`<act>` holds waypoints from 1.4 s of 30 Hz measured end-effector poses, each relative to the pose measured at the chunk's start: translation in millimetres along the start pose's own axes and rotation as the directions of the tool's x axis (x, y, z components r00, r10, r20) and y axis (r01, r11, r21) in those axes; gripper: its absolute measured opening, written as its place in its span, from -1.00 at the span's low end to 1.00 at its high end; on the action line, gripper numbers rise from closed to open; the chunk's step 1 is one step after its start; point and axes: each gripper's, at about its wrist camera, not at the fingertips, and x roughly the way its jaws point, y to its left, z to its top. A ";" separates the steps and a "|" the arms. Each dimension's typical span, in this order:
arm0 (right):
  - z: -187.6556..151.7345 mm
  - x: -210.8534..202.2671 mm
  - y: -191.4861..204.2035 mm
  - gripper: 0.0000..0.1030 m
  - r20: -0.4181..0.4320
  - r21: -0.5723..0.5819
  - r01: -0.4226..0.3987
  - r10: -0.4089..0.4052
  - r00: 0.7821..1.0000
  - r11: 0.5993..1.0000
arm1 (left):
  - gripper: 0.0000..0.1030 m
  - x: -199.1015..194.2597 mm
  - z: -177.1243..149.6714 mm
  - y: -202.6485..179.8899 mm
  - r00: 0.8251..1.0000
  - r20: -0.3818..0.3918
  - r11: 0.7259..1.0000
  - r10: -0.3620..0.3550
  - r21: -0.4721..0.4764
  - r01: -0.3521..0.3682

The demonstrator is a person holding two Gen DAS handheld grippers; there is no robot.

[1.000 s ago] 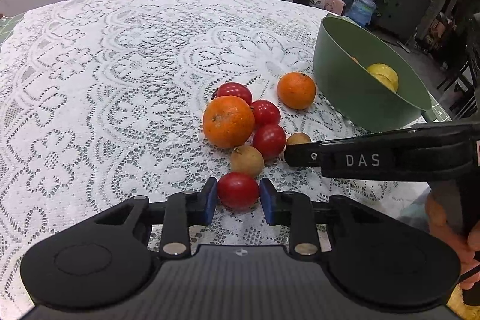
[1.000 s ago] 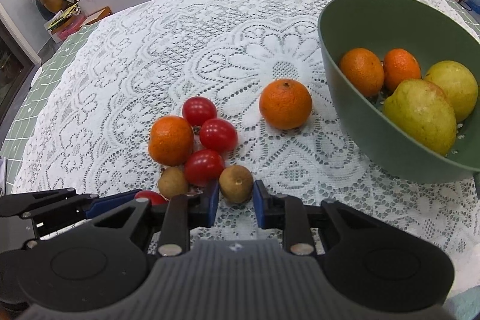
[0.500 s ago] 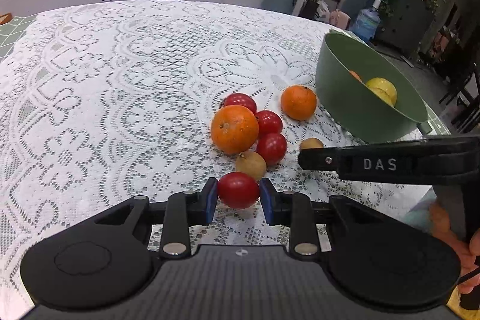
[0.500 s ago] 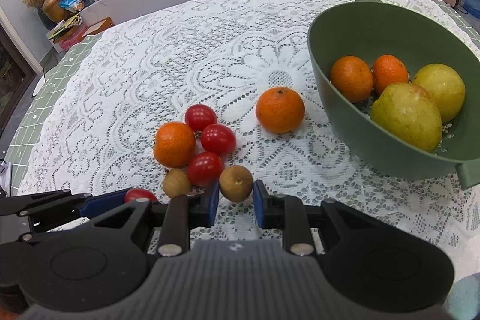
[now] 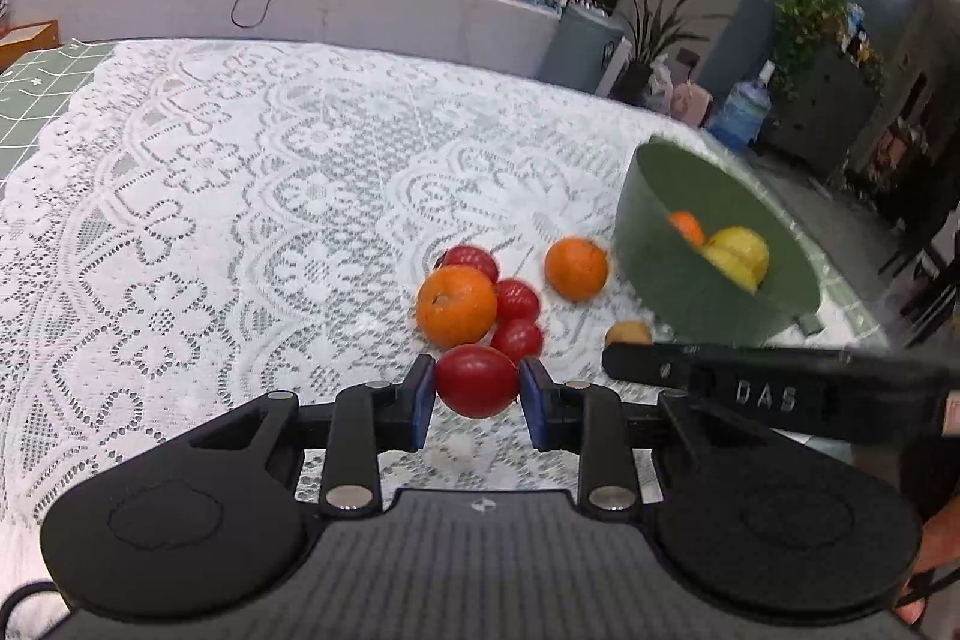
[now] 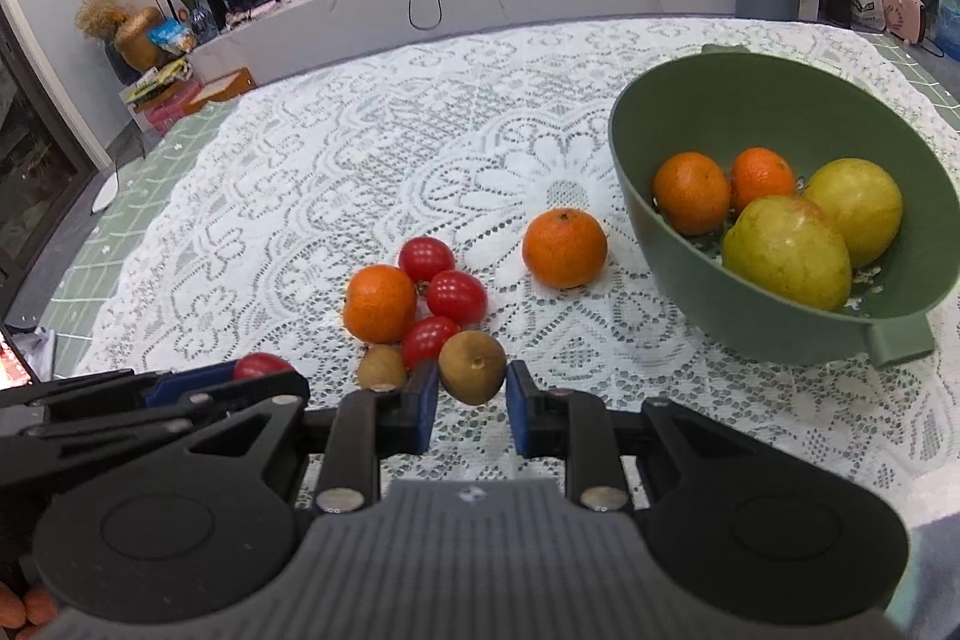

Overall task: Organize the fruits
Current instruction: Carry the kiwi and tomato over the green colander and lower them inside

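My left gripper (image 5: 477, 391) is shut on a red tomato (image 5: 477, 379) and holds it just above the lace cloth. My right gripper (image 6: 471, 388) is shut on a small brown fruit (image 6: 472, 367), also off the cloth. The two grippers are side by side, left of the green bowl (image 6: 690, 112), which holds two oranges and two yellow-green fruits. On the cloth lie a lone orange (image 6: 564, 248), a second orange (image 6: 380, 303), three tomatoes (image 6: 457, 296) and another brown fruit (image 6: 381, 367), clustered just beyond the fingertips.
White lace cloth (image 6: 360, 148) covers the round table, with green tile showing at its edges. The bowl has a small handle (image 6: 900, 343) on its near side. A counter, plants and a bin stand beyond the table. A hand (image 5: 936, 550) shows at the right edge.
Both grippers have risen and drawn back a little with their fruit. The tomato and the brown fruit have lifted off the cloth; the cluster now lies farther below.
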 end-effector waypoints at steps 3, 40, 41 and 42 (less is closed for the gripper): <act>-1.4 -9.3 -1.9 -0.60 0.023 0.005 -0.011 0.011 1.000 1.000 | -0.35 -8.1 3.5 -6.8 1.000 0.023 1.000 -0.011 -0.017 0.012; 60.3 -86.0 -107.7 -0.60 0.114 -0.037 0.140 -0.135 0.984 0.989 | -0.35 38.9 78.8 -156.0 0.988 -0.002 0.963 -0.156 0.222 0.153; 62.7 -82.8 -111.3 -0.60 0.105 -0.045 0.148 -0.143 0.984 0.988 | -0.35 42.3 78.1 -157.7 0.988 -0.009 0.962 -0.152 0.227 0.151; 64.0 -80.0 -113.2 -0.60 0.097 -0.051 0.154 -0.148 0.984 0.987 | -0.35 46.7 78.2 -158.5 0.989 -0.018 0.962 -0.148 0.229 0.148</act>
